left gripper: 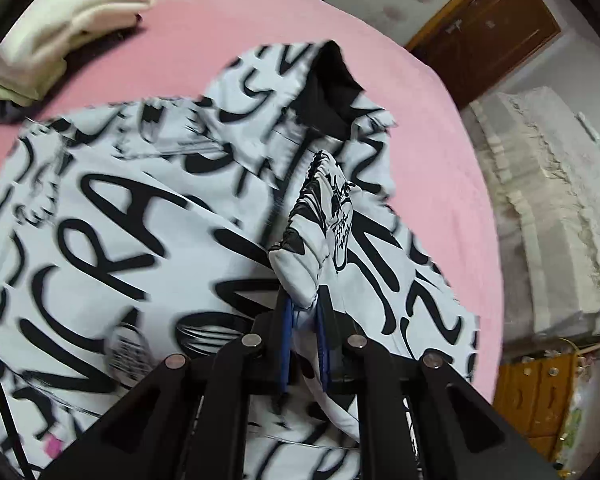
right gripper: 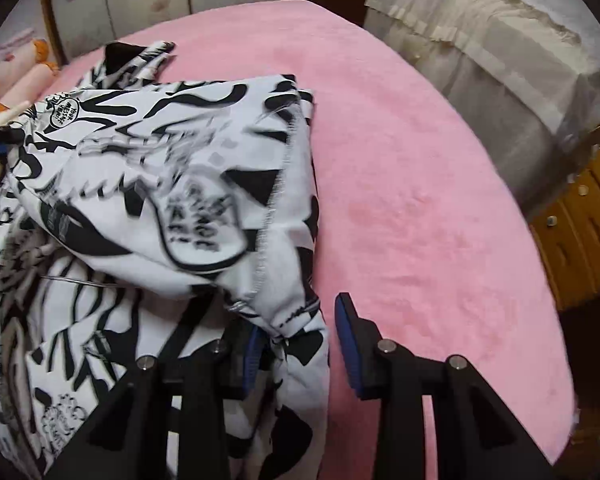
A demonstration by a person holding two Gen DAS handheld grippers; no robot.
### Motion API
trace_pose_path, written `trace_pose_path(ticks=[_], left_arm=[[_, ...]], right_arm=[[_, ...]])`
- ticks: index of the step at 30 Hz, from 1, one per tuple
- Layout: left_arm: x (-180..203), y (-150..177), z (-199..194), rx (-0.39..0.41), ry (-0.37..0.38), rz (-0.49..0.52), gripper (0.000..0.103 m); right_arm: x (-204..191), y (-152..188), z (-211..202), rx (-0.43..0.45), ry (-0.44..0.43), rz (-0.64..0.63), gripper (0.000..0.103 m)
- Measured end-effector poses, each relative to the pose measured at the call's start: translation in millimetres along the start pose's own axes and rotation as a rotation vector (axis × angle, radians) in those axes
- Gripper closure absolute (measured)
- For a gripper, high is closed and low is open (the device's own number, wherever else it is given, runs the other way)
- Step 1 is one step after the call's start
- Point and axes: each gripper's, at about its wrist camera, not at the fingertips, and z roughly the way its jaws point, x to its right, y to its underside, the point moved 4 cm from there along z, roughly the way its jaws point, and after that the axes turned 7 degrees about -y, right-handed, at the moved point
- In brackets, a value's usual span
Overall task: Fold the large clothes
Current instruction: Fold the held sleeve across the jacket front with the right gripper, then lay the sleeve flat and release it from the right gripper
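Printed garment point(left gripper: 112, 216) spread on the pink bed point(left gripper: 228, 20), one fold under way.

My left gripper point(left gripper: 305, 340) is clamped on a gathered cuff point(left gripper: 320, 220); my right gripper point(right gripper: 300, 344) stands apart, jaws wide, with a stitched edge point(right gripper: 276, 200) slumped between them, unpinched. The fabric looks soft, light and floppy, so it will sag and bunch. I'd take hold at seams and cuffs, where layers give bite.

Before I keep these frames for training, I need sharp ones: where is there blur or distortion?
Left wrist view: the printed garment is streaked with motion blur, while the cuff in the left gripper stays sharp. Right wrist view: the print is smeared mid-fold, the right gripper crisp. Both views: fisheye curves the pink bed, with dark corners.
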Motion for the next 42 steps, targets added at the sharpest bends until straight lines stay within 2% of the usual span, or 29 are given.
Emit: trace_pose_path(ticks=[3, 6, 10, 13, 15, 19, 22, 26, 31, 37, 42], left_arm=[[-21, 2, 12, -0.033, -0.075, -0.013, 0.094], [-46, 18, 25, -0.073, -0.117, -0.026, 0.094], [-57, 40, 38, -0.108, -0.166, -0.027, 0.094], [-61, 48, 34, -0.086, -0.220, 0.009, 0.094], [-65, 48, 30, -0.073, -0.245, 0.009, 0.094], [-84, 40, 16, -0.030, -0.317, -0.030, 0.094], [-98, 38, 9, -0.021, -0.375, -0.052, 0.094], [-109, 44, 8, -0.038, -0.403, -0.058, 0.094], [-112, 55, 8, -0.031, -0.426, -0.059, 0.094], [-105, 56, 12, -0.045, -0.432, -0.034, 0.094], [-93, 53, 8, -0.039, -0.423, 0.009, 0.094]], right_arm=[[-6, -1, -6, 0.037, -0.091, -0.008, 0.070], [-7, -4, -7, 0.054, -0.169, 0.022, 0.078], [7, -8, 3, 0.022, -0.239, 0.131, 0.080], [14, -9, 10, -0.030, -0.294, 0.224, 0.080], [10, -10, 10, -0.050, -0.300, 0.209, 0.075], [-15, -12, 10, -0.087, -0.286, 0.030, 0.069], [-29, -12, 9, -0.084, -0.312, -0.056, 0.066], [-39, -11, 11, -0.058, -0.297, -0.117, 0.065], [-33, -10, 14, -0.056, -0.312, -0.069, 0.065], [-15, -6, 19, -0.121, -0.382, 0.072, 0.065], [-12, 1, 7, -0.127, -0.317, 0.073, 0.065]])
